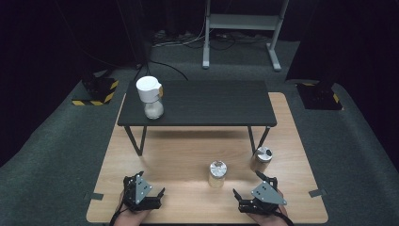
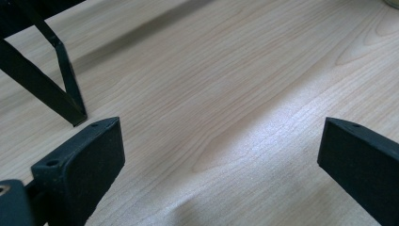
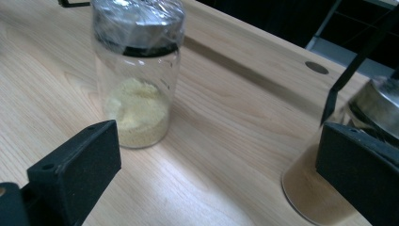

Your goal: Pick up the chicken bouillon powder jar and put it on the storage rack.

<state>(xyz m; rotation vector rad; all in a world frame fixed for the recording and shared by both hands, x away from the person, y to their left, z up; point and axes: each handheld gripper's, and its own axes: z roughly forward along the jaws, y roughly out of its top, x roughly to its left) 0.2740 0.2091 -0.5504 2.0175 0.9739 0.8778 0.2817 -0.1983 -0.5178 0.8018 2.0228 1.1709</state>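
Two glass jars with metal lids stand on the wooden table (image 1: 179, 155). In the right gripper view, one jar (image 3: 136, 80) holds yellow powder and the other jar (image 3: 329, 188) holds brown powder, partly behind one jaw. From above, the yellow-powder jar (image 1: 217, 174) is in the middle and the brown-powder jar (image 1: 261, 159) is to its right. My right gripper (image 1: 248, 183) (image 3: 219, 155) is open just short of them and touches neither. My left gripper (image 1: 143, 184) (image 2: 219, 150) is open over bare wood near the front left.
A low black shelf (image 1: 211, 101) on thin legs (image 2: 66, 84) stands across the back of the table. On its left end sits a white-lidded jar (image 1: 150, 96) of white powder. Bare wood lies between the two grippers.
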